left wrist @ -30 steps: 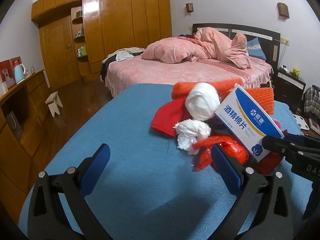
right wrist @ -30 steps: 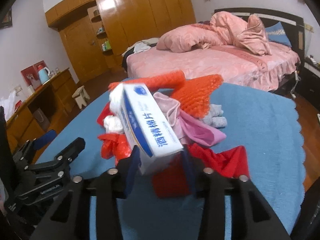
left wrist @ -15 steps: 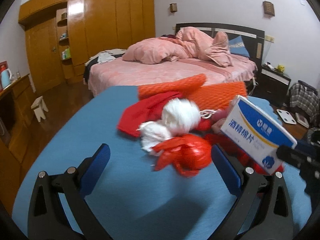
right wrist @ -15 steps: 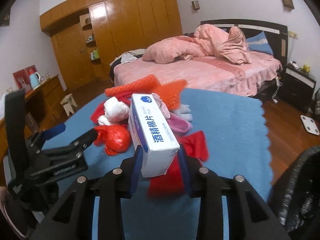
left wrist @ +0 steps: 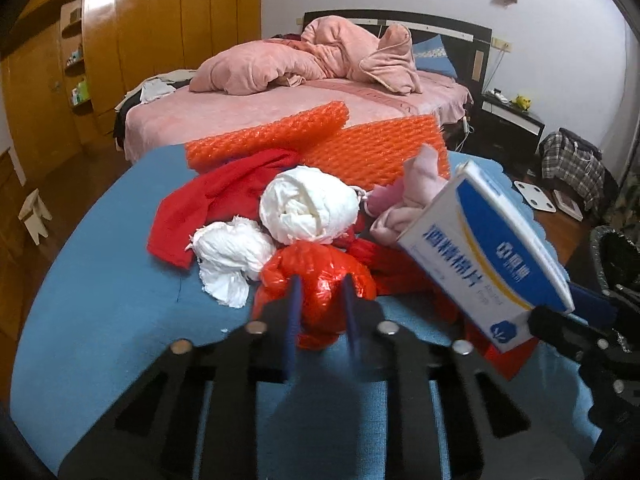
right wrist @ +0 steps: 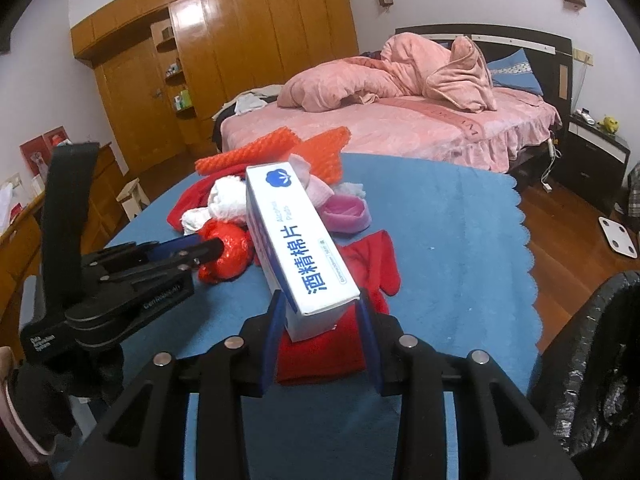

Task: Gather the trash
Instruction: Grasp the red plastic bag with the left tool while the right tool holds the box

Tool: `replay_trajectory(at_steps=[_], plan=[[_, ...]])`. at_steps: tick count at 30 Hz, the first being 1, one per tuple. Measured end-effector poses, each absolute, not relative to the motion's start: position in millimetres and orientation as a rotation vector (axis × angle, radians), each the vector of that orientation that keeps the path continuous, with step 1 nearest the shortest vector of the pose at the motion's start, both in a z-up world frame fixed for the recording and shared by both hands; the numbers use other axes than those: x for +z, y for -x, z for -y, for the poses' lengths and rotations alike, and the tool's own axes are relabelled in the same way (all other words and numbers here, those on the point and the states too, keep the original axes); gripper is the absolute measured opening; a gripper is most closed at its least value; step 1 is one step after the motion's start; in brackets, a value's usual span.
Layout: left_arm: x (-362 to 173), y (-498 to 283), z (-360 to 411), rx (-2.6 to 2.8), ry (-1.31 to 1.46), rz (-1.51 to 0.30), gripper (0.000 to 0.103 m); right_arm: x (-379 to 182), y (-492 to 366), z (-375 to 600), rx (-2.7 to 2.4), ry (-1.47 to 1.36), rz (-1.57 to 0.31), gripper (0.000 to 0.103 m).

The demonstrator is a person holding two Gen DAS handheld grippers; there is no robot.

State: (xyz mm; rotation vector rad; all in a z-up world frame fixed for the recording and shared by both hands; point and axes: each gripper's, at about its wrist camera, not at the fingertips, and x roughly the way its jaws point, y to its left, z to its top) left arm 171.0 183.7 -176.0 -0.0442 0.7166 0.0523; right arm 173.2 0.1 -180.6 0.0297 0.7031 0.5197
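A crumpled red plastic bag lies on the blue table in front of two white plastic wads. My left gripper is closing its jaws on this bag, and the blue pads pinch its near side. The right wrist view shows the same grip from the side, left gripper on the red bag. My right gripper is shut on a white and blue cardboard box and holds it tilted above the table. That box also shows at the right of the left wrist view.
Red cloths, orange bubble wrap and a pink cloth are heaped behind the bags. A bin lined with a black bag stands off the table's right edge. Beyond the table is a pink bed.
The left gripper moved in over the red bag and its wide-open jaws came together on it. The right gripper carried the box a little to the right, toward the black bin.
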Motion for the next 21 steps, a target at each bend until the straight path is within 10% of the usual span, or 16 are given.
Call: replay_trajectory(at_steps=[7, 16, 21], plan=[[-163, -148, -196, 0.055, 0.088, -0.677, 0.001, -175, -176, -5, 0.531, -0.016, -0.7, 0.065], [-162, -144, -201, 0.051, 0.086, -0.68, 0.006, -183, -188, -23, 0.584, 0.014, -0.724, 0.042], [-159, -143, -197, 0.054, 0.119, -0.651, 0.049, -177, -181, -15, 0.589, -0.025, -0.706, 0.038]])
